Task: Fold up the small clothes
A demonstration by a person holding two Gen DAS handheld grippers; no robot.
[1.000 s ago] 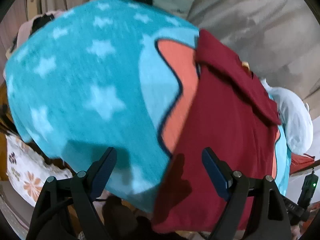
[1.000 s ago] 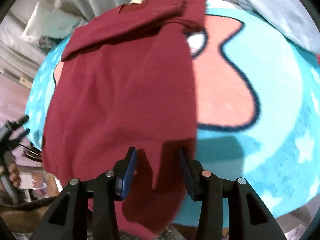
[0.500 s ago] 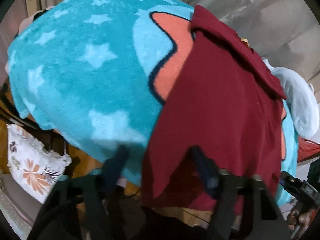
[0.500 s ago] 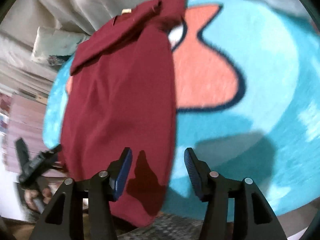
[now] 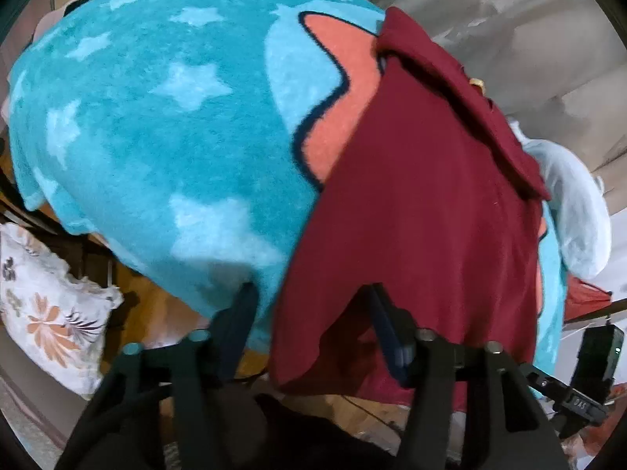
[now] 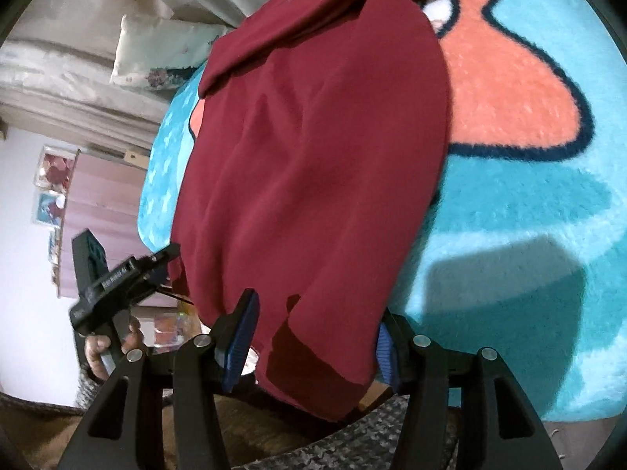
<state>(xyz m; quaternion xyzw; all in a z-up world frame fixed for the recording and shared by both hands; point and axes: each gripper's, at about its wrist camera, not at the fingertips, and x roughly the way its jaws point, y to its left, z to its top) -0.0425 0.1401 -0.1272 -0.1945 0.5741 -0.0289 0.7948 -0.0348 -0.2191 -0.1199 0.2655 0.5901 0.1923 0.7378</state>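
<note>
A dark red shirt [image 5: 423, 203] lies on a turquoise star blanket [image 5: 156, 125], its top part folded over at the far end. Its hem hangs over the near blanket edge. My left gripper [image 5: 309, 325] is open, its fingers straddling the hem's left corner. My right gripper [image 6: 317, 337] is open too, straddling the hem's right corner of the shirt [image 6: 313, 149]. The left gripper also shows in the right wrist view [image 6: 117, 274], held by a hand at the shirt's left edge.
A floral cushion [image 5: 43, 305] lies on the floor at the lower left. A pale blue pillow [image 5: 576, 211] sits beyond the shirt on the right. Beige bedding [image 6: 117, 39] and a white pillow [image 6: 164, 55] lie at the far side. A patterned mat [image 6: 372, 438] is below.
Both grippers have moved down toward the hanging hem. The fingers now straddle the shirt's bottom corners. Both stay open.
</note>
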